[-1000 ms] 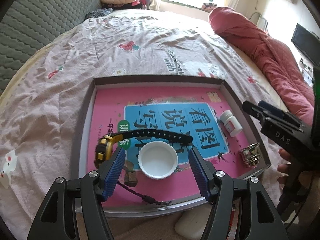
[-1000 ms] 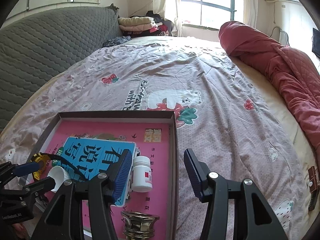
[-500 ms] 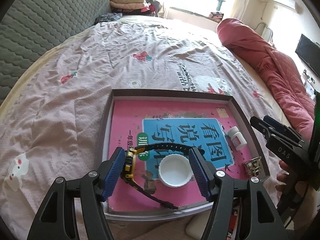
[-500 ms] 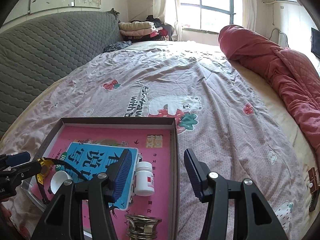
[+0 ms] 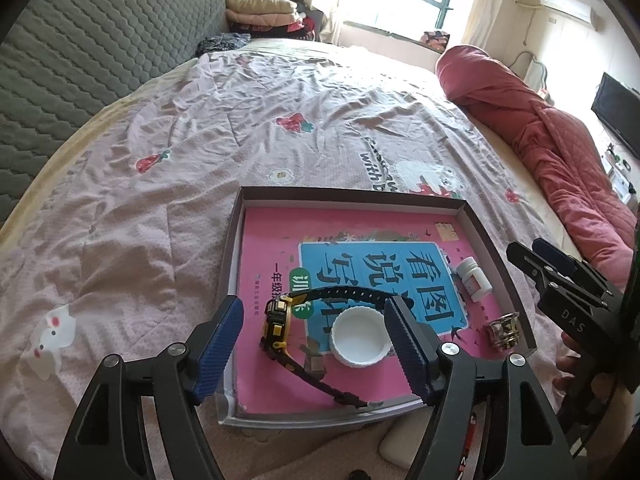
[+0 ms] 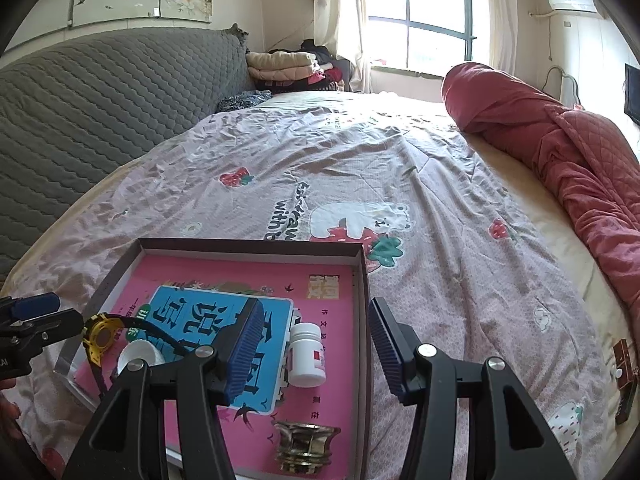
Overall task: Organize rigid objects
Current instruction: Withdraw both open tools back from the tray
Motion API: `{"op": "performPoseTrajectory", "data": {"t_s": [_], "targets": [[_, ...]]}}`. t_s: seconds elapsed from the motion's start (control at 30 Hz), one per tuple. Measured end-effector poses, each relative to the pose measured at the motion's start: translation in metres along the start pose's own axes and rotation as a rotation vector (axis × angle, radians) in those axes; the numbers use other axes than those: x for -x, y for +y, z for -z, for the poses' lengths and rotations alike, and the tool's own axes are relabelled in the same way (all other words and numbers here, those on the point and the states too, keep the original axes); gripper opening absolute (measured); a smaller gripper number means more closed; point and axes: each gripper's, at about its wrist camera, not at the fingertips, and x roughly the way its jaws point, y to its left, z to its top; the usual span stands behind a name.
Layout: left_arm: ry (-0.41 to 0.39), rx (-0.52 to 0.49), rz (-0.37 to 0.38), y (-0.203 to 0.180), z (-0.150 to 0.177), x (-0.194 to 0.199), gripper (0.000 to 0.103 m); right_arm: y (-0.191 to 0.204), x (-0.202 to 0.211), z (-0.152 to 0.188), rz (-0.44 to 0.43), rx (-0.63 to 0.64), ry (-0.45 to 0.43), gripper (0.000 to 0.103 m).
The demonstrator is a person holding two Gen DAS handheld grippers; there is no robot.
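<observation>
Since a second ago the left claw (image 5: 314,344) has been pulling back and up from the tray, and its jaws have just been opening further; the watch (image 5: 280,326), which was sitting against the left pad, is now lying free between the pads with neither one touching it. The left claw is standing wide and gripping nothing.

Nearest in the left wrist view, the watch is resting on its side on the pink book (image 5: 280,248), its black strap trailing toward the near edge of the tray (image 5: 234,240). Just to its right the white cap (image 5: 360,338) is sitting open side up, close to the right pad, though whether the two are touching is hard to judge from this angle. Farther right, a metal fitting (image 5: 504,330) is standing by the tray's right wall, and beyond it a small white bottle (image 5: 474,280) is lying on the book.

The right claw (image 6: 316,344) is hanging half open over the tray's right side, holding nothing, with the bottle showing below the gap.

The tray is sitting on a bed (image 5: 200,140), and a red quilt (image 5: 552,140) is lying bundled along the far right.
</observation>
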Motion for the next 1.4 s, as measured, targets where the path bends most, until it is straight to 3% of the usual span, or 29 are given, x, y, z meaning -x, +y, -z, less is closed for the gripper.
{"op": "performPoseTrajectory", "data": {"t_s": [0.67,1.4], "targets": [[-0.011,-0.019,-0.009,-0.001,0.024,0.033,0.075,0.009,0.044,0.023,-0.046,-0.025,-0.032,0.054],[0.018,-0.046,-0.018,-0.015,0.050,0.049,0.076,0.020,0.068,0.047,-0.074,0.054,-0.032,0.054]]}}
